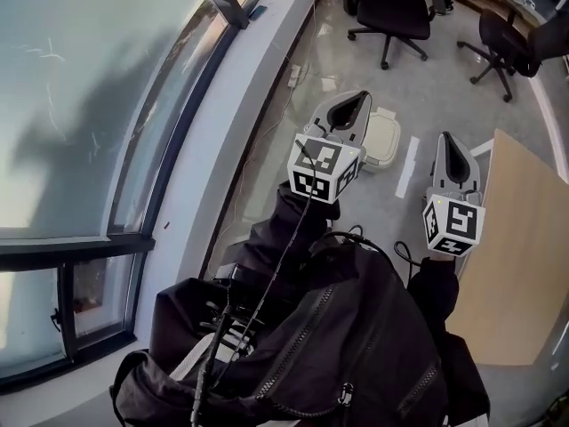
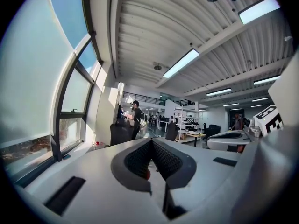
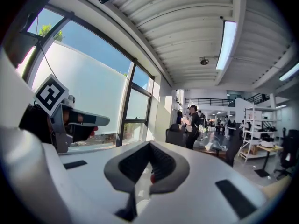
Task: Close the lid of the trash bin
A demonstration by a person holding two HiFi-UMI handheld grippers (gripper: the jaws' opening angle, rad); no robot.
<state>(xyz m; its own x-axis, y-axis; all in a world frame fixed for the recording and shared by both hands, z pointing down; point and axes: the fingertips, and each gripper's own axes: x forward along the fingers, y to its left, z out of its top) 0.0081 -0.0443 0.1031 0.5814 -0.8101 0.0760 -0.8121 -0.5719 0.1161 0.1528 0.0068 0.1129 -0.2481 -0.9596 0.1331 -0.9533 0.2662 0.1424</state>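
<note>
L claw (image 1: 356,103) is seen shut, pads together, nothing gripped (own view confirms). R claw (image 1: 449,148) is likewise shut and empty. Both are held about level, side by side, clear of each other. The bin (image 1: 382,139) is spotted on the floor (image 1: 427,96) beyond the L claw, lid down, touched by neither.

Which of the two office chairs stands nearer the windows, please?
The top-centre chair: it stands close to the ledge below the windows, while the other chair sits well off to the right, farther from the glass.
</note>
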